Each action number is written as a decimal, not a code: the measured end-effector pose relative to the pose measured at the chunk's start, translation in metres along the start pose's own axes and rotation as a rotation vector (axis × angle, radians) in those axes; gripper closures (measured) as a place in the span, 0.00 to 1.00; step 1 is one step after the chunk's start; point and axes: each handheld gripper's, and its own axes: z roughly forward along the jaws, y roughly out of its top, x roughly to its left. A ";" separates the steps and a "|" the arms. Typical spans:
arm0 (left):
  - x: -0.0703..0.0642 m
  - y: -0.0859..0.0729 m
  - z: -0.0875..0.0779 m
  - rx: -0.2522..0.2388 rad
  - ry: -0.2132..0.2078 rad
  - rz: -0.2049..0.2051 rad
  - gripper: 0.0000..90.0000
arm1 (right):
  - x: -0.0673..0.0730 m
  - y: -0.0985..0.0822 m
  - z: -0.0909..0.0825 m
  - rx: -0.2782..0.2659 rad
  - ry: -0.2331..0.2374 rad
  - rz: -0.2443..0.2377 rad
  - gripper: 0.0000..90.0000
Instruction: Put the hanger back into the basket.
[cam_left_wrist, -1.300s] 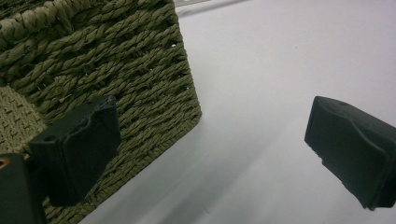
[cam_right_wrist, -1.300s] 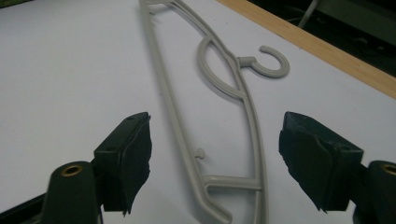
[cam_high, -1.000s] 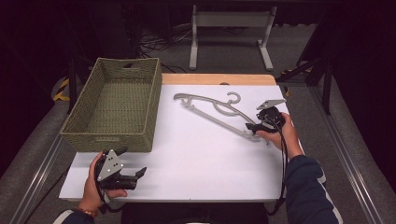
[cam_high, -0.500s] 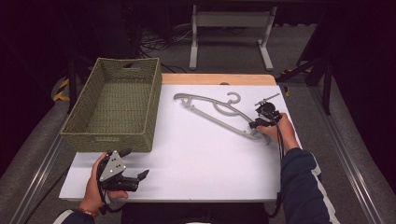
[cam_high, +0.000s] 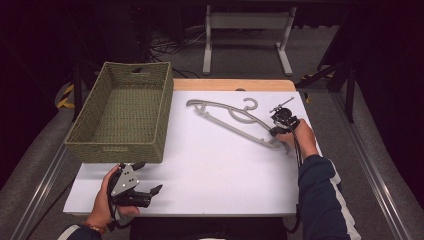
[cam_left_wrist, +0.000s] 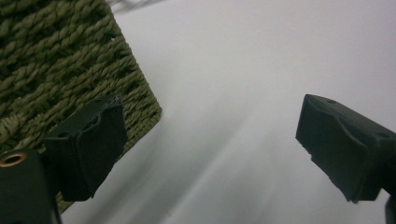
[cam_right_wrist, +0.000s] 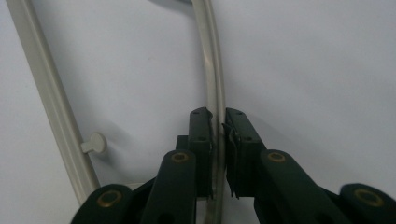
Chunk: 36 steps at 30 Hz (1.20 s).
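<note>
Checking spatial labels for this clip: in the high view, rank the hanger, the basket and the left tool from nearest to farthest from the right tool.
1. Hanger: clamped in the right tool, at the table's far right.
2. Left tool and basket: too close to call. The tool is at the near left edge, the basket at the far left.

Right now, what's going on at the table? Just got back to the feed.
A person works with a gripper in each hand. The right gripper is shut on the upper arm of the grey plastic hanger, which lies flat on the white table. The left gripper rests open near the table's front edge, just in front of the woven basket, holding nothing.
</note>
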 end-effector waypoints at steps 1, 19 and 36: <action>0.000 0.000 0.000 -0.001 -0.001 -0.003 0.11 | -0.001 0.001 0.000 0.004 0.005 0.005 0.91; -0.003 0.002 -0.004 -0.047 0.011 -0.006 0.15 | -0.006 -0.020 -0.003 -0.135 0.065 0.134 0.93; 0.000 0.010 -0.010 -0.084 0.039 -0.018 0.15 | 0.000 -0.042 -0.037 -0.373 0.166 0.132 0.93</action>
